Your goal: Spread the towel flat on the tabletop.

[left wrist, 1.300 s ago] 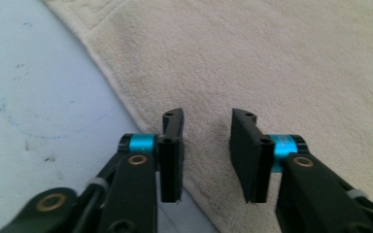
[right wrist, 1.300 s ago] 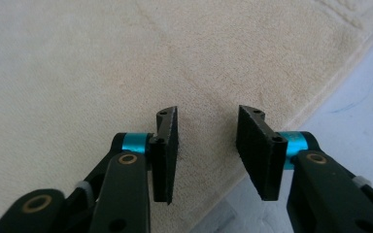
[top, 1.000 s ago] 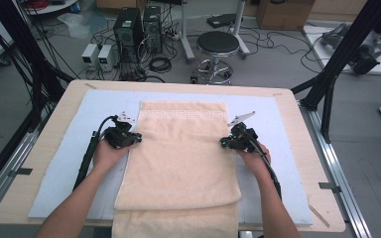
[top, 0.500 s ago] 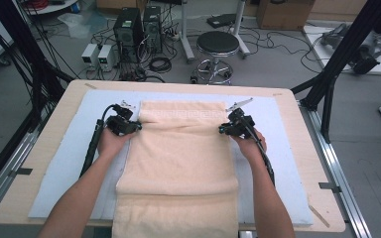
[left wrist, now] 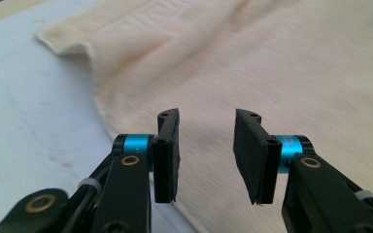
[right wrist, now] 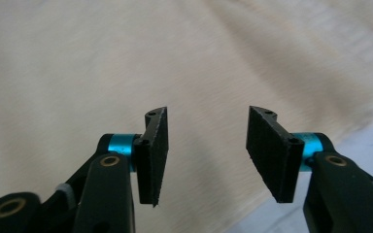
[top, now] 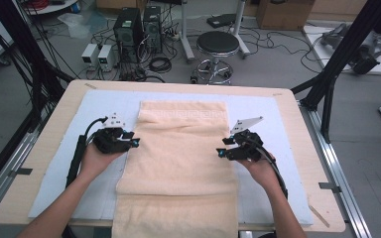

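The towel (top: 181, 158) lies lengthwise toward the person, between spread, empty left gripper (top: 135, 143) and right gripper (top: 220, 152).

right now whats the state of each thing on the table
towel: folded over once, flat on the mat, near end hanging off the table edge
left gripper: jaws just opening, nothing between them, at the towel's left edge
right gripper: jaws just opening, nothing between them, at its right edge
mat: spread flat

Towel (top: 178, 153) pale peach-cream, woven geometric band along its 12 o'clock end. Mat (top: 283, 129) under it light blue-white. Table (top: 54, 109) light wood. Both grippers black, cyan rings by the pads, grey top plates.
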A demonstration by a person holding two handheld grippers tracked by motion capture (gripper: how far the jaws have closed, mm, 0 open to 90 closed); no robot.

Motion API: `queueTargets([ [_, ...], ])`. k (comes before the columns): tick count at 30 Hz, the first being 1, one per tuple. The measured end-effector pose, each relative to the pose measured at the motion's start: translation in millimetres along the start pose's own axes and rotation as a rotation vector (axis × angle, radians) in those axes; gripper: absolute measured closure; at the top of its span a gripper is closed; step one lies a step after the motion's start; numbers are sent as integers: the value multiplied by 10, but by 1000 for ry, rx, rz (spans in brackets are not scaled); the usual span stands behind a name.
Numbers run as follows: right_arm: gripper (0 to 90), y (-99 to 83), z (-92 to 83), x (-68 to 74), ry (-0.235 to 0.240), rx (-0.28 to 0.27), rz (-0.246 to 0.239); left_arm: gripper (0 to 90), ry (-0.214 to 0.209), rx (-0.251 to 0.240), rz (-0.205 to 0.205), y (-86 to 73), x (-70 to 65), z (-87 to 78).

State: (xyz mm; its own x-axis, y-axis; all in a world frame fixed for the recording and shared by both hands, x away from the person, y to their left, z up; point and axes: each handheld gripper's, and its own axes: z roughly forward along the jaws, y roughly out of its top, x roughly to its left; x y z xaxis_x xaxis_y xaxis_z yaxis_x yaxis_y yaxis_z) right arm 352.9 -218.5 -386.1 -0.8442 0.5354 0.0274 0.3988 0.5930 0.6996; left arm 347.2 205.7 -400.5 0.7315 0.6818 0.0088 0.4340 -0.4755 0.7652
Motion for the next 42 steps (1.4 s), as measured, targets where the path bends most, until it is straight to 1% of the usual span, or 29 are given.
queueTargets([
  [1,547,-35,-18,78,-4,-18,-40,601,-6,11,22,-51,-59,-18],
  [2,549,-71,-28,146,-11,-24,-68,586,-17,4,27,-107,-120,-35],
  [5,531,-178,-14,234,0,-6,-65,564,-75,-11,35,-232,-241,-98],
  [7,528,-255,-14,261,-10,12,-66,547,-101,5,59,-287,-305,-119],
  [9,531,-338,-5,270,-5,23,-57,539,-128,24,78,-340,-337,-137],
  [10,535,-380,5,274,-3,38,-54,547,-140,39,75,-367,-344,-136],
  [11,541,-421,26,271,-3,46,-61,565,-140,61,84,-398,-342,-126],
  [12,562,-460,55,273,2,65,-54,594,-127,93,96,-434,-343,-102],
  [13,603,-491,91,267,27,93,-46,624,-122,113,104,-475,-338,-72],
  [14,626,-515,117,267,35,100,-40,643,-128,84,94,-504,-328,-79],
  [15,686,-522,111,263,36,91,-43,706,-127,77,81,-511,-324,-77],
  [16,740,-514,114,259,41,92,-36,741,-130,78,82,-505,-322,-71],
  [18,820,-478,134,254,48,104,-44,843,-135,90,83,-468,-323,-48],
  [19,841,-451,144,249,55,117,-45,855,-133,94,81,-446,-325,-33],
  [20,848,-418,149,248,49,129,-52,861,-119,101,88,-421,-323,-17],
  [21,850,-387,157,254,28,119,-63,862,-96,101,93,-391,-317,0],
  [23,852,-318,174,230,9,112,-63,864,-52,76,75,-320,-266,40],
  [25,852,-255,194,179,-34,110,-66,864,-7,45,45,-250,-187,74],
  [27,851,-205,212,91,-55,96,-37,864,22,22,3,-191,-100,118],
  [29,845,-177,237,6,-68,91,-9,864,40,21,-20,-151,-19,166],
  [30,837,-178,258,-33,-78,89,9,863,46,24,-31,-137,10,196],
  [31,795,-191,284,-77,-83,86,25,854,38,29,-45,-130,33,221],
  [32,716,-205,304,-109,-84,84,48,827,39,28,-62,-127,45,228],
  [34,650,-225,290,-131,-60,71,76,756,9,15,-71,-127,57,187],
  [35,643,-222,257,-112,-66,64,67,712,6,10,-71,-127,45,155],
  [36,630,-215,212,-84,-75,51,50,681,14,7,-54,-128,32,119],
  [37,626,-206,164,-54,-76,30,44,676,13,9,-41,-128,21,78],
  [39,619,-188,68,18,-66,-2,22,619,6,4,-17,-137,-15,-14],
  [42,598,-202,-23,160,-34,-26,-27,595,-3,-26,20,-195,-116,-159],
])
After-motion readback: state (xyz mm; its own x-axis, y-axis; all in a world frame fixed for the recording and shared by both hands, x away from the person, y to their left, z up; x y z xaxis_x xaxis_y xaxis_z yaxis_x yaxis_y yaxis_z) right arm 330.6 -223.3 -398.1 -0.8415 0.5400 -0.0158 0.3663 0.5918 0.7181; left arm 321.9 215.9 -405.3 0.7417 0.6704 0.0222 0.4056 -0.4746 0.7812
